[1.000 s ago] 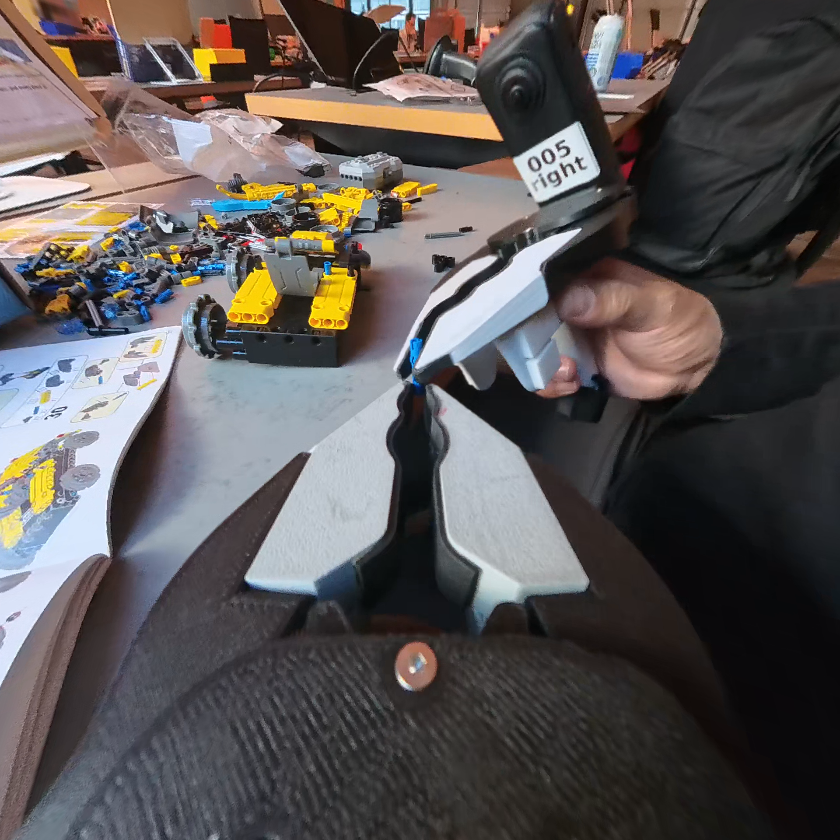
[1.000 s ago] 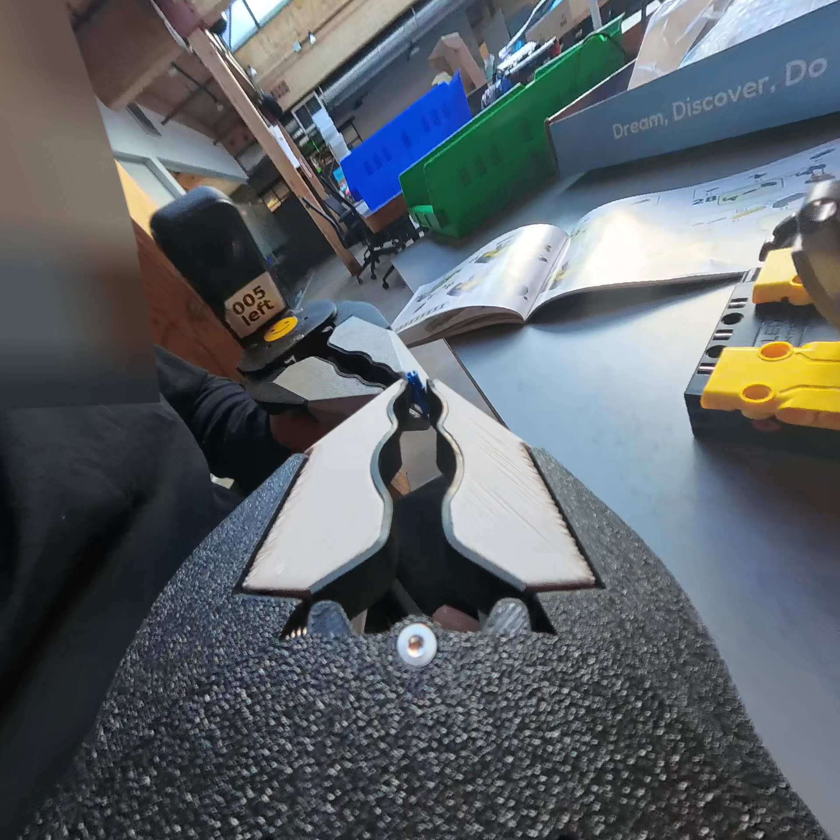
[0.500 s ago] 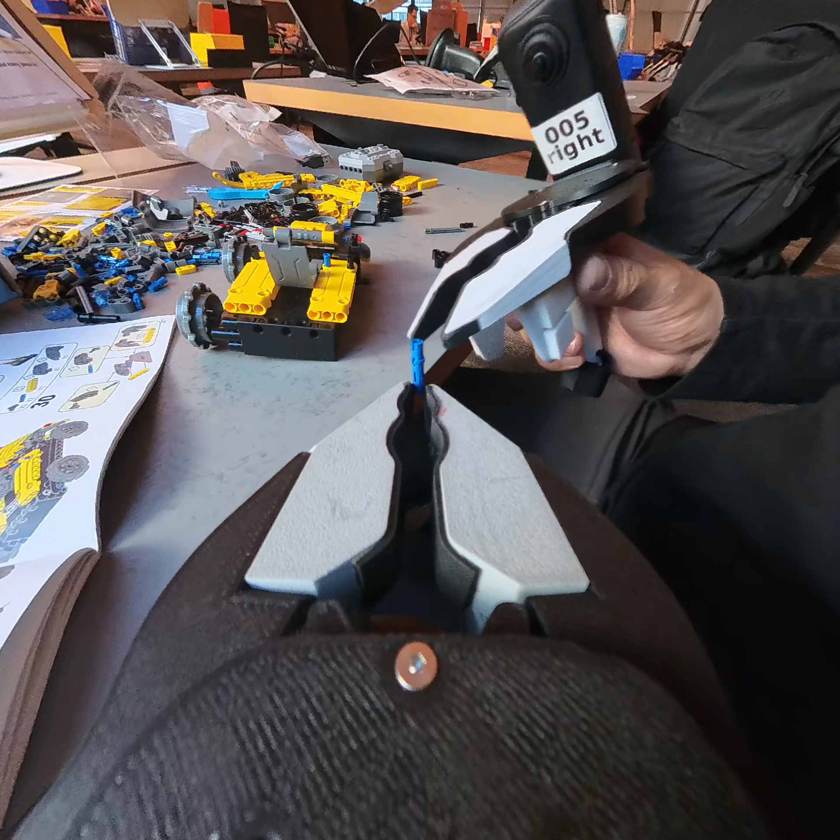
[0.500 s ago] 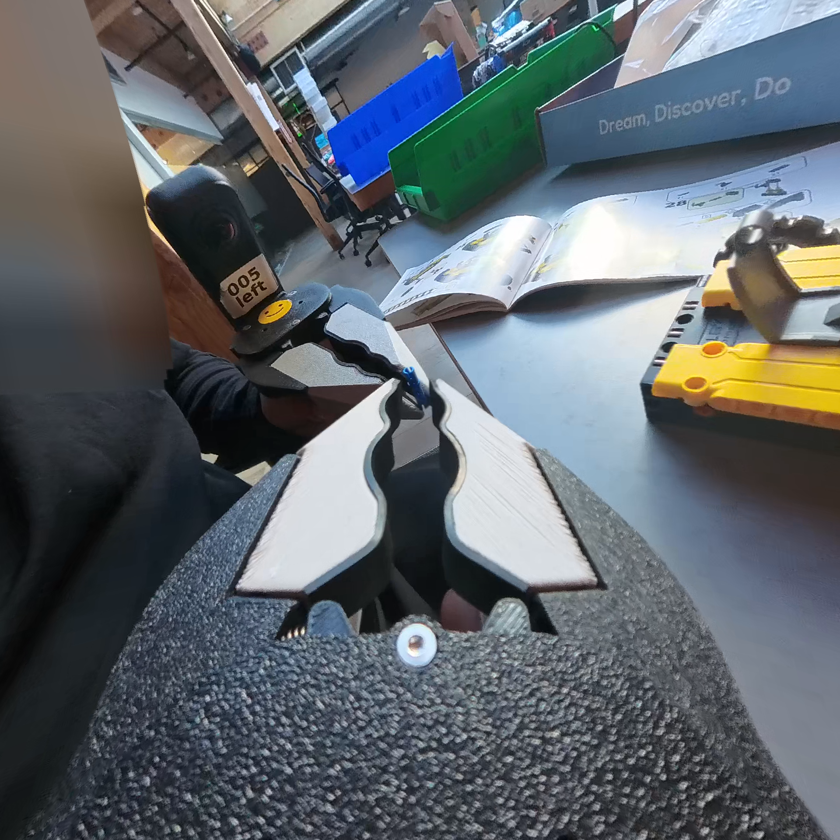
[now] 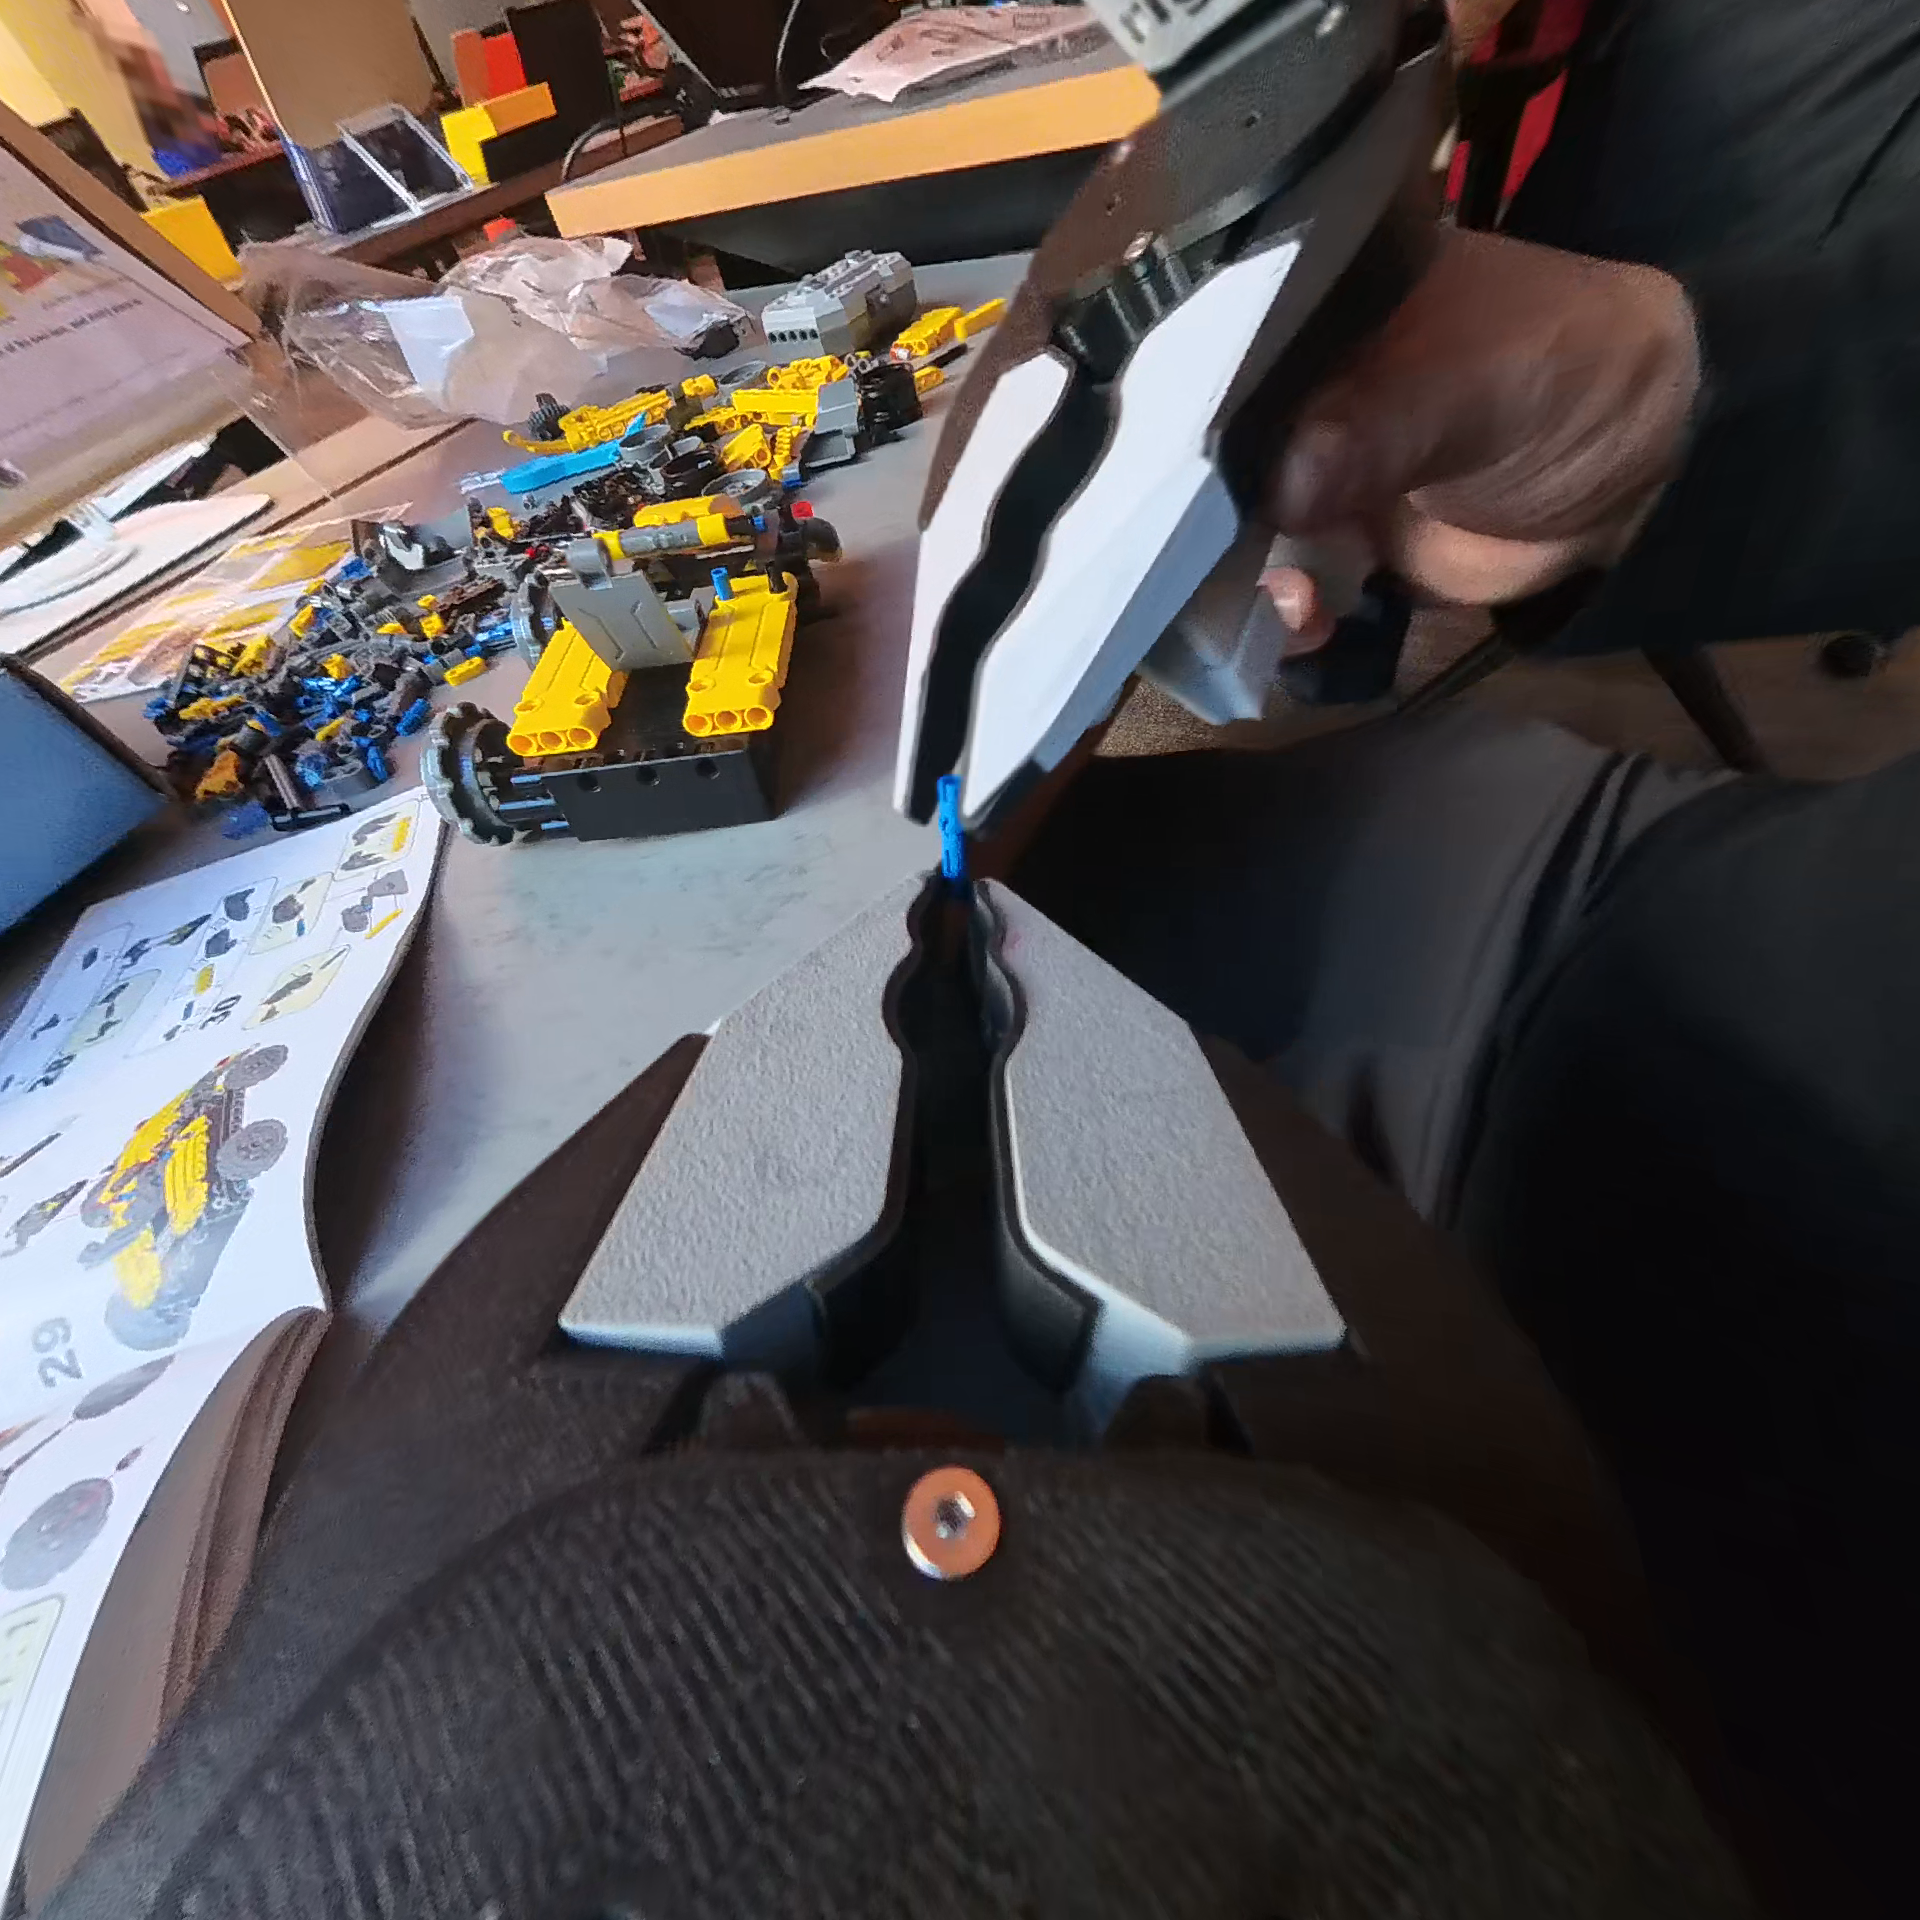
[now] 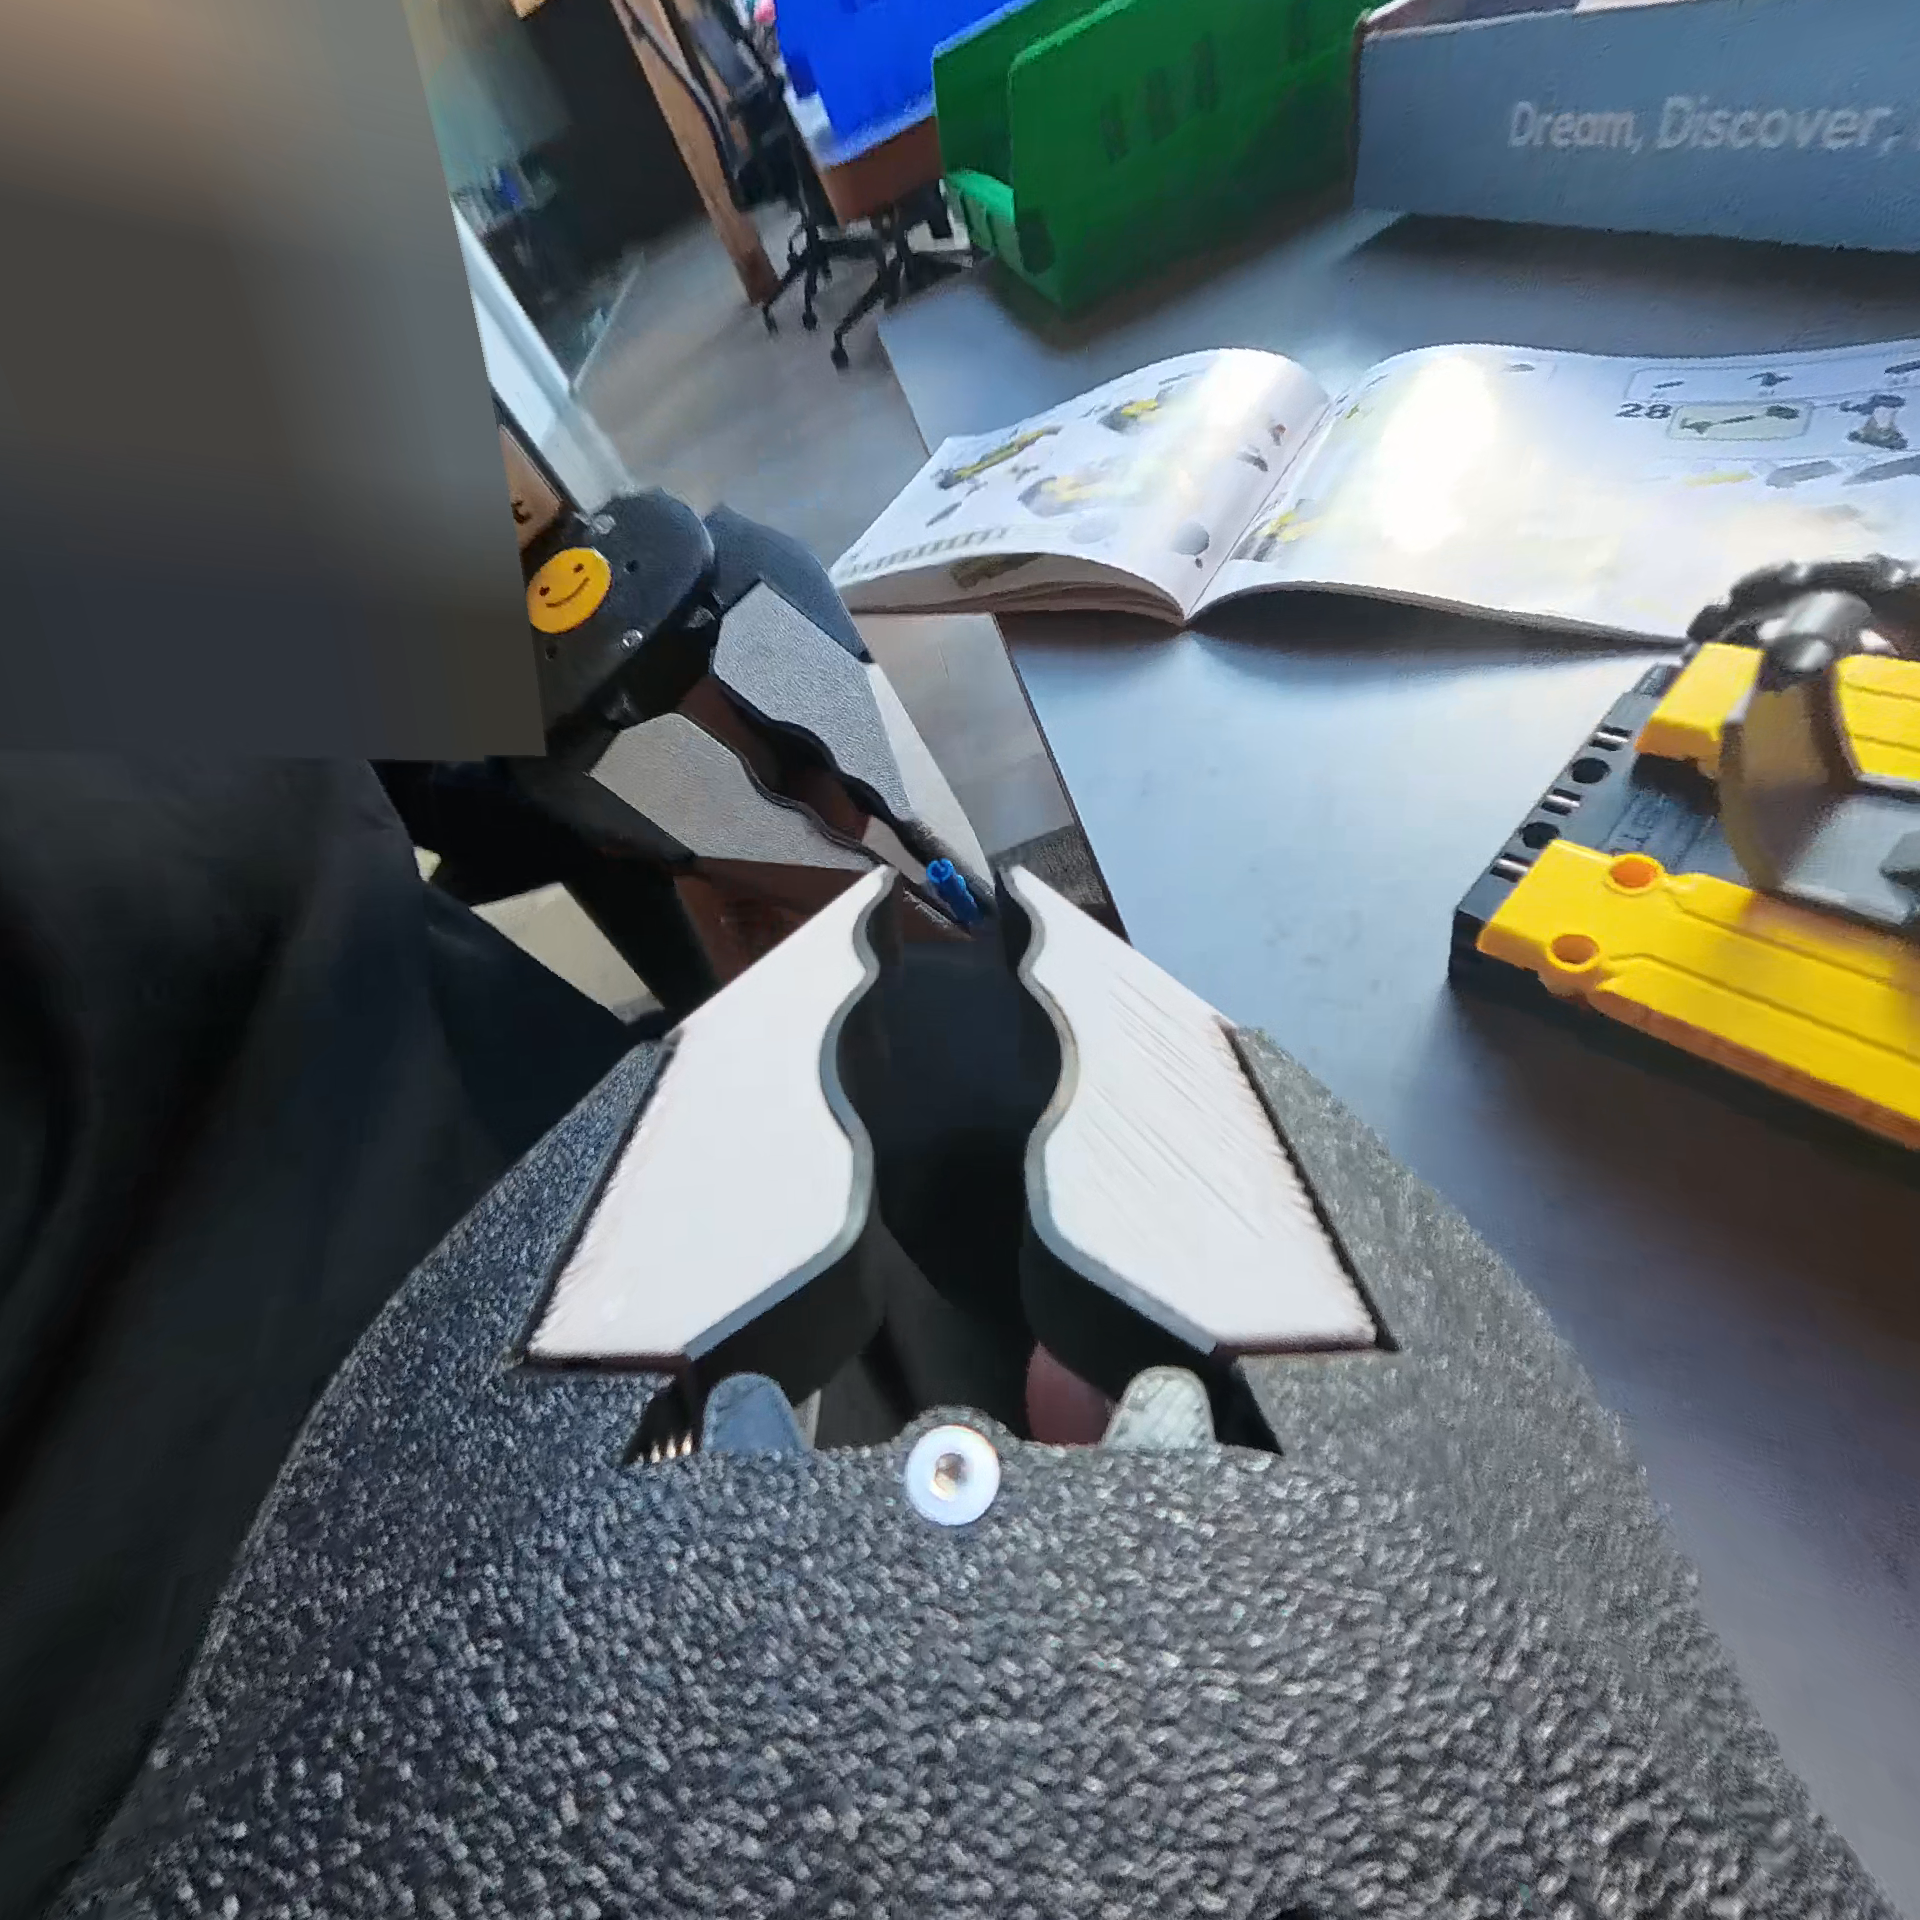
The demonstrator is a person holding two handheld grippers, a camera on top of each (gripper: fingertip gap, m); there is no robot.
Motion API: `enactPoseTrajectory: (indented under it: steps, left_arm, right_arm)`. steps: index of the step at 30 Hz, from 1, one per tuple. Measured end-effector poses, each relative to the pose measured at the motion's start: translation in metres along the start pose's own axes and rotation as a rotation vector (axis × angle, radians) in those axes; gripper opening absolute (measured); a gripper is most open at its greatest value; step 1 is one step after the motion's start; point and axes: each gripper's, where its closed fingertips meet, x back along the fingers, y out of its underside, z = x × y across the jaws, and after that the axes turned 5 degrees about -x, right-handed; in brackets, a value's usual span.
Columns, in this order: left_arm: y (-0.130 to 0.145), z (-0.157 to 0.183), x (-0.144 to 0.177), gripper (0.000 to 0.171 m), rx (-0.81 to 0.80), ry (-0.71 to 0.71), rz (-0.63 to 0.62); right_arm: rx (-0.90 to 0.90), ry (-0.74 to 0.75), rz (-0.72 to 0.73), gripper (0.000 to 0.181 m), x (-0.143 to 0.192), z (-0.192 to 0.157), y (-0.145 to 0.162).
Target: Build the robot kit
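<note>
My left gripper (image 5: pixel 951 896) is shut on a small blue pin (image 5: pixel 950 836), which sticks out beyond its tips. It is held off the table's near edge, above a person's dark-clothed lap. My right gripper (image 6: pixel 948 883) is open, its tips either side of the pin's (image 6: pixel 953 886) free end without closing on it. In the left wrist view the right gripper (image 5: pixel 943 810) comes down from the upper right, held by a hand (image 5: pixel 1486 436). In the right wrist view the left gripper (image 6: pixel 906 858) reaches in from the left.
A yellow and black brick model (image 5: pixel 644 717) stands on the grey table (image 5: pixel 582 956) and shows in the right wrist view (image 6: pixel 1714 935). An open instruction booklet (image 5: pixel 156 1091) lies left of it. Loose pieces (image 5: pixel 312 675), plastic bags (image 5: pixel 499 312), a grey box (image 6: pixel 1642 135) and a green bin (image 6: pixel 1122 135) lie farther off. My left and right fingertips are right by each other.
My right gripper was shut on the blue pin together with my left; it has opened. Both grippers tilted and shifted a little, and the pin stays in my left gripper.
</note>
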Motion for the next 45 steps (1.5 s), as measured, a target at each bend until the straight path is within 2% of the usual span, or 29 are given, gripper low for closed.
enactPoseTrajectory:
  steps: [3, 6, 12, 15, 20, 23, 26, 32, 37, 45]
  left_arm:
    - [0.004, -0.001, -0.001, 0.001, 0.0, 0.002, -0.019]
    - [0.005, 0.002, 0.0, 0.002, 0.019, 0.023, -0.019]
    - [0.004, 0.006, -0.006, 0.0, 0.066, 0.034, 0.0]
    - [0.0, 0.005, -0.012, 0.008, 0.084, 0.033, 0.003]
    - [-0.022, 0.024, -0.043, 0.015, 0.047, 0.104, -0.014]
    - [-0.035, 0.027, -0.069, 0.017, -0.031, 0.106, -0.033]
    - [-0.033, 0.022, -0.082, 0.017, -0.064, 0.074, -0.061]
    - [-0.003, 0.039, -0.08, 0.015, 0.026, 0.135, -0.103]
    - [-0.007, 0.036, -0.076, 0.014, -0.018, 0.133, -0.07]
    - [-0.008, 0.038, -0.068, 0.014, 0.085, 0.195, -0.052]
  right_arm:
    - [0.048, 0.017, -0.054, 0.008, -0.005, 0.001, 0.004]
    - [0.046, 0.019, -0.072, 0.007, -0.007, 0.001, 0.007]
    - [-0.018, 0.032, -0.012, 0.006, 0.013, 0.002, 0.01]
    - [-0.054, 0.086, 0.074, 0.006, 0.052, 0.015, 0.002]
    - [0.006, 0.344, 0.221, 0.004, 0.152, 0.065, -0.013]
    - [-0.005, 0.382, 0.221, 0.004, 0.181, 0.08, -0.008]
    - [-0.005, 0.418, 0.214, 0.005, 0.189, 0.089, 0.0]
    - [-0.024, 0.529, 0.161, 0.005, 0.196, 0.109, 0.014]
    - [-0.075, 0.623, 0.151, 0.004, 0.204, 0.13, 0.012]
    - [-0.07, 0.742, 0.073, 0.004, 0.202, 0.145, 0.013]
